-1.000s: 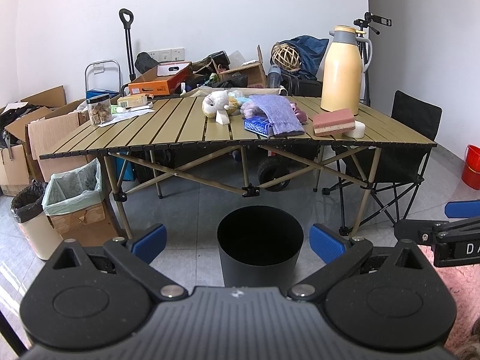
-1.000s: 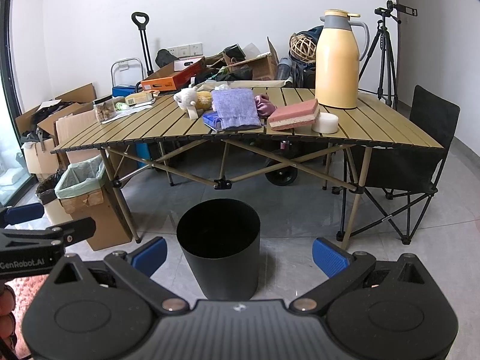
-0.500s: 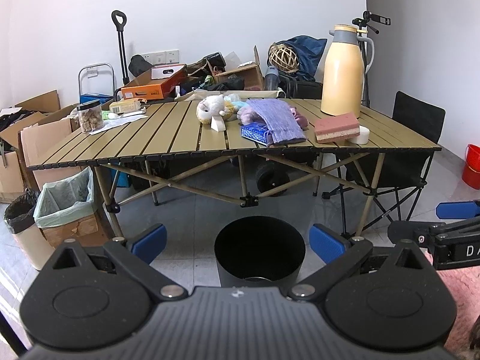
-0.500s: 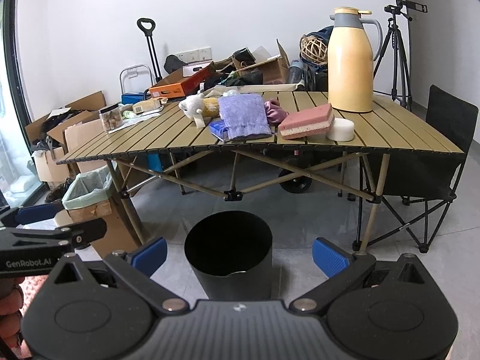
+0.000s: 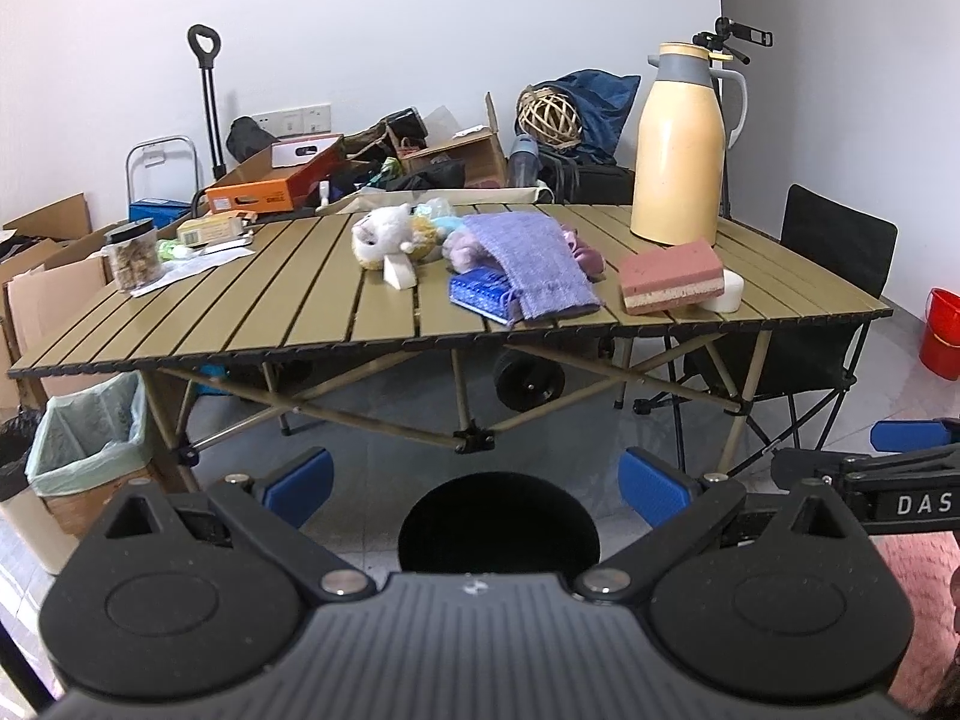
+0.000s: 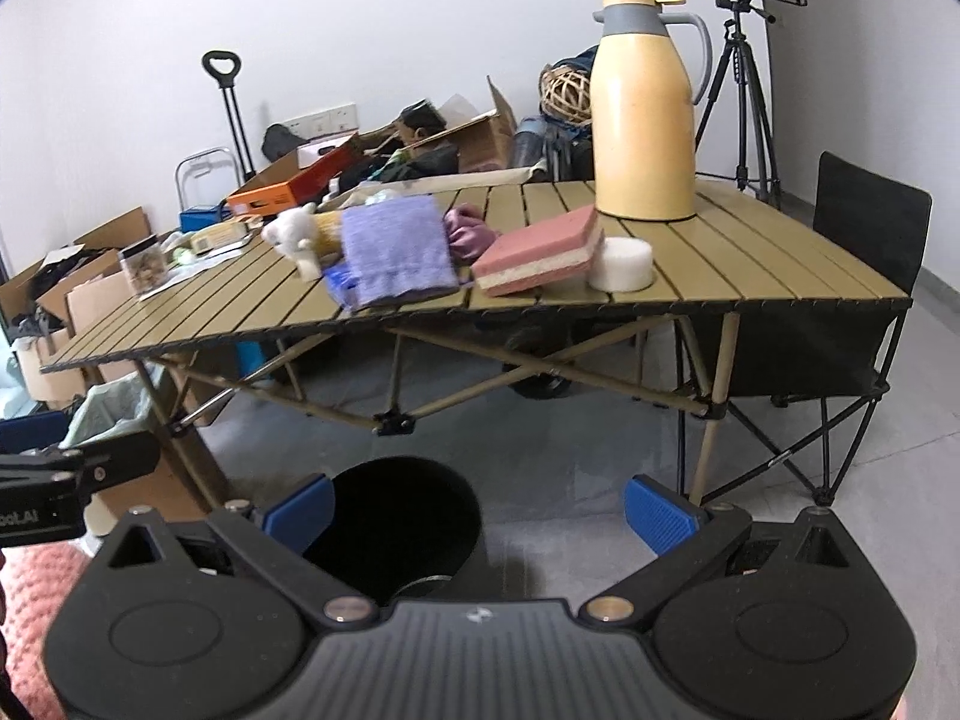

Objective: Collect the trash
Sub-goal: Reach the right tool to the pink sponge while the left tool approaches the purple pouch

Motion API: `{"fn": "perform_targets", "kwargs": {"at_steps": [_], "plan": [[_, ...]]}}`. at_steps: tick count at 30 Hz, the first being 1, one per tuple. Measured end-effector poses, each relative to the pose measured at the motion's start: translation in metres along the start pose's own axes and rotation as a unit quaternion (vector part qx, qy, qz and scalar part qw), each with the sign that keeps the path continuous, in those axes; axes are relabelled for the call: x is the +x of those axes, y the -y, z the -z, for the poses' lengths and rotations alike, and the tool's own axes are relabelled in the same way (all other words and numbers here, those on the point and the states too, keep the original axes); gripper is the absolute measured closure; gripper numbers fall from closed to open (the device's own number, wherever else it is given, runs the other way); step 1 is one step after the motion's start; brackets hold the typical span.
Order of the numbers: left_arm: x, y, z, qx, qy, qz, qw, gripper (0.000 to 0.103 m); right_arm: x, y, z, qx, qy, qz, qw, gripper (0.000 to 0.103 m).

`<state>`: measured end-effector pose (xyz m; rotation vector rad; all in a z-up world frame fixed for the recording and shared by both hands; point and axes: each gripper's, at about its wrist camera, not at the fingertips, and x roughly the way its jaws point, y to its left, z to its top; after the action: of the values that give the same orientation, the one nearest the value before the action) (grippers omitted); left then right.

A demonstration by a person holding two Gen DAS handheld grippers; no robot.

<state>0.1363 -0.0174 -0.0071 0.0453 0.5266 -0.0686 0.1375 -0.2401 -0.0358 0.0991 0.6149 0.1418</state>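
Both the left gripper and the right gripper hang spread wide and empty above a grey tiled floor, with a black bin standing just ahead under the near edge of a slatted folding table. On the table lie a purple cloth, a pink sponge, a white puck, a plush toy and a tall yellow thermos. Cardboard boxes and clutter line the white wall behind.

Both wrist views toward table
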Motion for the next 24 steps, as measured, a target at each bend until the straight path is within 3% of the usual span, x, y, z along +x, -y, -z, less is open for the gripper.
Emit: {"fn": "perform_targets", "kwargs": {"at_steps": [12, 24], "plan": [[0.057, 0.004, -0.039, -0.024, 0.017, -0.006, 0.9996, 0.0, 0.056, 0.018, -0.039, -0.009, 0.052, 0.033, 0.998, 0.0], [0.109, -0.003, -0.091, -0.037, 0.062, -0.035, 0.9968, 0.0, 0.128, -0.004, -0.085, -0.059, 0.115, 0.094, 0.987, 0.0]]}}
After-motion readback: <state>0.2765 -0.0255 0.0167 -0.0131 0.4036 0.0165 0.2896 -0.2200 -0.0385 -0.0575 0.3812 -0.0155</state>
